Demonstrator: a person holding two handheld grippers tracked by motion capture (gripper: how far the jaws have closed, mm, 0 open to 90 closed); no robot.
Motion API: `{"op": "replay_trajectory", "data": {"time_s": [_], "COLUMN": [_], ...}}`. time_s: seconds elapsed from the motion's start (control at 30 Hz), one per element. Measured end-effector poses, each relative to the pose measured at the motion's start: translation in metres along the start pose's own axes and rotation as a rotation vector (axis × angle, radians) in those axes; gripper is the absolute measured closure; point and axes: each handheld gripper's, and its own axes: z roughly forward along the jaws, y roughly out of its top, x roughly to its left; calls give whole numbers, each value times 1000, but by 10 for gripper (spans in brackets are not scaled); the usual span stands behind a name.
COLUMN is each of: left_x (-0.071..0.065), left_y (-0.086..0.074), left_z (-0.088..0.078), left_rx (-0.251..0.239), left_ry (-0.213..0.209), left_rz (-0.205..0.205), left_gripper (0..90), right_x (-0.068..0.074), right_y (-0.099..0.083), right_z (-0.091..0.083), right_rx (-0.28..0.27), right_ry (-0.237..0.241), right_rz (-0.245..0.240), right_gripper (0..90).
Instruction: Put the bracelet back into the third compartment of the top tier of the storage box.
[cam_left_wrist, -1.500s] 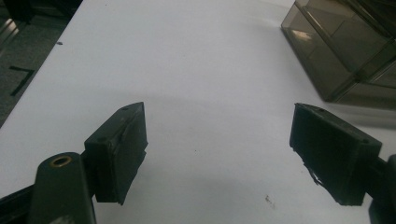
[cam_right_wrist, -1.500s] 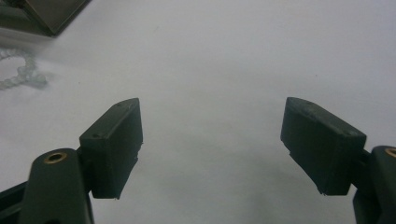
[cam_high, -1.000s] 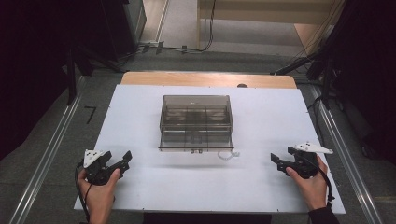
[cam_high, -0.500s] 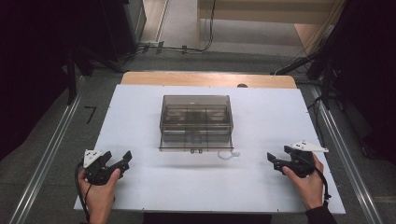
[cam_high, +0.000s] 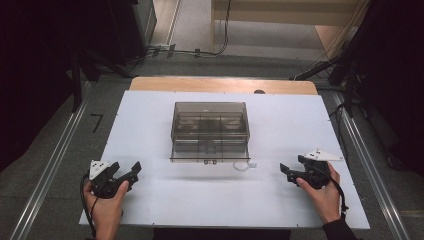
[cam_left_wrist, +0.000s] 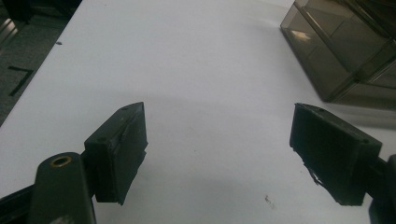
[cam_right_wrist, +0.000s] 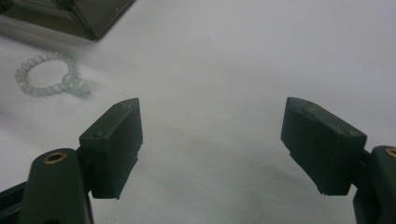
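I am holding my left hand-held gripper (cam_high: 131, 171) low over the white surface (cam_high: 210, 200) near its front left corner, jaws spread wide and gripping nothing. My right hand-held gripper (cam_high: 286, 171) is hovering near the front right, also wide and empty. The smoky clear box (cam_high: 210, 131) is sitting mid-surface between them, farther back. The bead bracelet (cam_high: 244, 165) is lying just beside the box's front right corner; the right gripper view is showing its pale beads (cam_right_wrist: 49, 74) clearly, ahead and left of my jaws. The left gripper view is catching the box corner (cam_left_wrist: 341, 51).
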Motion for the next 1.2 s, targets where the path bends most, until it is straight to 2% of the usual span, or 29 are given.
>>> {"op": "replay_trajectory", "data": {"time_s": [1.2], "left_x": [1], "left_y": [0], "left_z": [0], "left_rx": [0], "left_ry": [-4], "left_rz": [-6], "left_gripper": [198], "right_x": [28], "right_y": [12], "right_z": [22], "right_rx": [21], "right_ry": [52], "right_rz": [-65], "right_gripper": [199]}}
